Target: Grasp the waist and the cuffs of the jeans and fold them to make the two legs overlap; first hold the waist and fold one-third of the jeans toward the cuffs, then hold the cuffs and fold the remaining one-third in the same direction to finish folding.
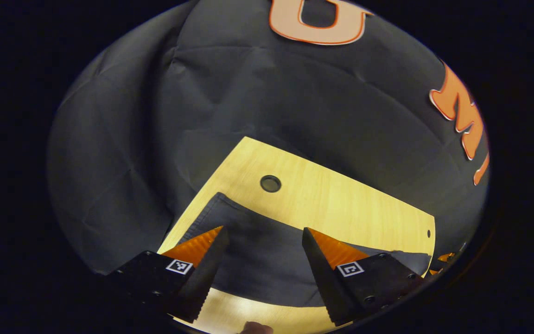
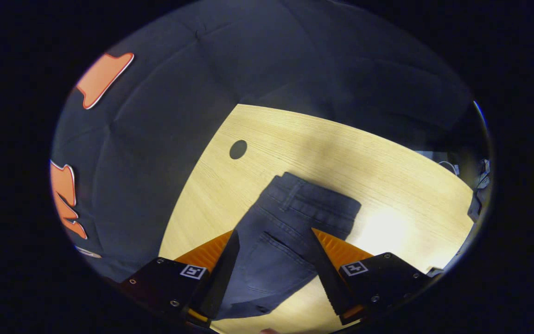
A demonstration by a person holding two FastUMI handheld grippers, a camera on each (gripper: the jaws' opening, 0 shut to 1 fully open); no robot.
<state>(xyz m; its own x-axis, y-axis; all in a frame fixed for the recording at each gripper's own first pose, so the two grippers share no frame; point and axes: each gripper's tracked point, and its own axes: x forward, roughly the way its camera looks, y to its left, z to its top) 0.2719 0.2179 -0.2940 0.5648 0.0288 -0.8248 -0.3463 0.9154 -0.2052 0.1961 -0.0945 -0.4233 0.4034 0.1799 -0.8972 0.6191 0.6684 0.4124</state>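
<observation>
The jeans lie flat on the worktop — nothing is folded yet. Each hand-held gripper, left and right, hovers wide apart; next move probably needs gripping waist and cuffs.

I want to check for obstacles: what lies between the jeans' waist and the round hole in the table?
Nothing: in the right gripper view, bare table runs from the waist of the jeans to the hole.
</observation>
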